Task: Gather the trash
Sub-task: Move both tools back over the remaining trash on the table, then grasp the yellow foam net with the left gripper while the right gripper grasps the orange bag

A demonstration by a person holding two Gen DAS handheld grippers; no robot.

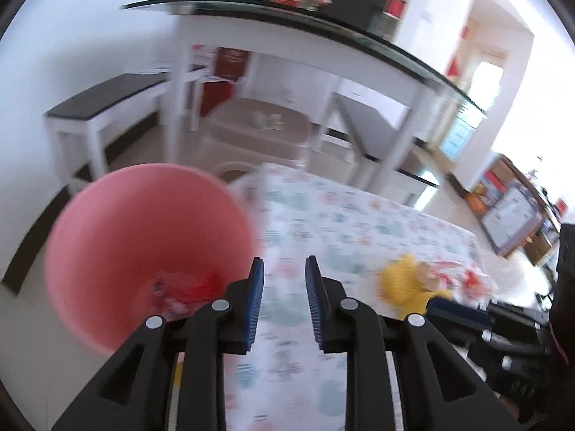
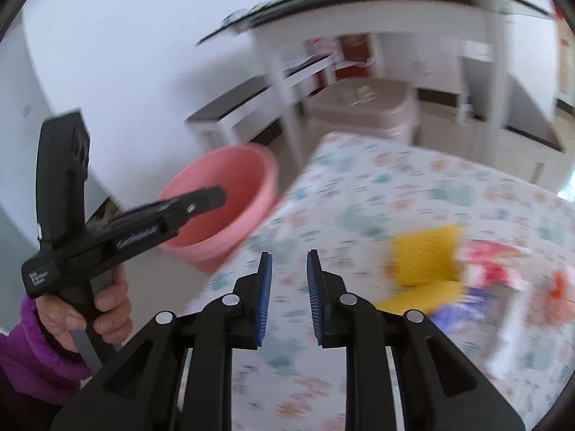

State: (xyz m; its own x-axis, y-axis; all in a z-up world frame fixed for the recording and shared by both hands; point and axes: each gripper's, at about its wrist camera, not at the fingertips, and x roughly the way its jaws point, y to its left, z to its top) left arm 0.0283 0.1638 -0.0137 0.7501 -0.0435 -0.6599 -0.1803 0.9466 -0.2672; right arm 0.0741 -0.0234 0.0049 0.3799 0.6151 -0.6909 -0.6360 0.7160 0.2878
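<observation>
I am holding two tongs over a worktop (image 2: 377, 194) covered by a patterned cloth; both views are blurring with motion. My left tongs (image 1: 284, 280) are standing partly apart with nothing between the blue pads, and in the right wrist view they are reaching over the rim of the pink bin (image 2: 230, 197), which is standing just off the worktop's left edge. Red scraps (image 1: 194, 287) are already lying in the bin's bottom. My right tongs (image 2: 289, 274) are likewise gaping moderately and gripping nothing. The remaining trash is lying ahead and to the right of the right tongs: a yellow piece (image 2: 424, 255), just beside it red-and-white wrappers (image 2: 492, 269), and a bluish scrap (image 2: 456, 309) nearer to me. The blur is hiding their outlines, so I cannot tell the long axis of any piece. In the left wrist view the same yellow piece (image 1: 402, 276) is lying to the right, beyond the body of my right tongs at the frame's lower right. I am judging the right tongs to be the nearer, so the coming pick is calling for a swing rightward and a descent. Nothing is standing between the right tongs and the pile; the pieces are crowding together, so one closure may catch two. Behind are standing a white table (image 1: 287, 46), a bench (image 1: 107, 100) and a beige container (image 2: 363, 107).
</observation>
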